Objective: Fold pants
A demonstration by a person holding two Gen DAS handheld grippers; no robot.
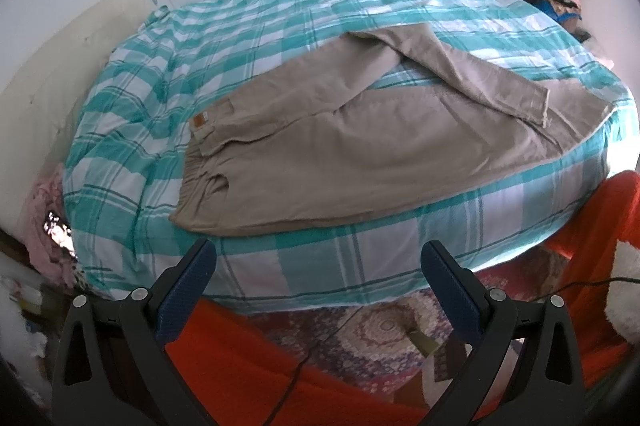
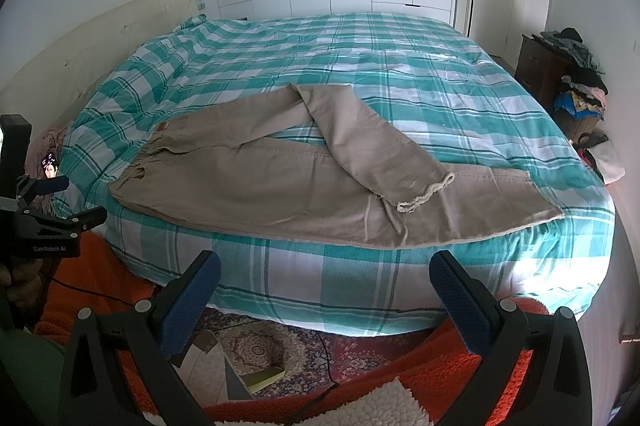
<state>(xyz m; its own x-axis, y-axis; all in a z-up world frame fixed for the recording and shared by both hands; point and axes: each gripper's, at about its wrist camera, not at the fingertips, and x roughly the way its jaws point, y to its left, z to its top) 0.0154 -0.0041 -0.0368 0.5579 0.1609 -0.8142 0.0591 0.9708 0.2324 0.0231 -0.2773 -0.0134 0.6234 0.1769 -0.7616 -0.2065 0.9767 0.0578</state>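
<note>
text: "GenRobot.AI" | on: left gripper [image 2: 60,198] body | pants patch [image 2: 163,127]: unreadable

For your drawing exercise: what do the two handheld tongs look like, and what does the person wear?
Both tongs, left and right, have black triangular frames with cut-outs, silver round pivots and blue textured pads. In the right view the left one's body reads "GenRobot AI". A thin black cable runs across the rug. The clothing is orange and fuzzy.

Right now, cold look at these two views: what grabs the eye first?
The tan pants spread along the near edge of the bed, one leg bent back across the other, its frayed hem on top. Next, the teal-and-white checked cover filling the frame. Both the left gripper and right gripper hang open, short of the mattress, over orange cloth.
</note>
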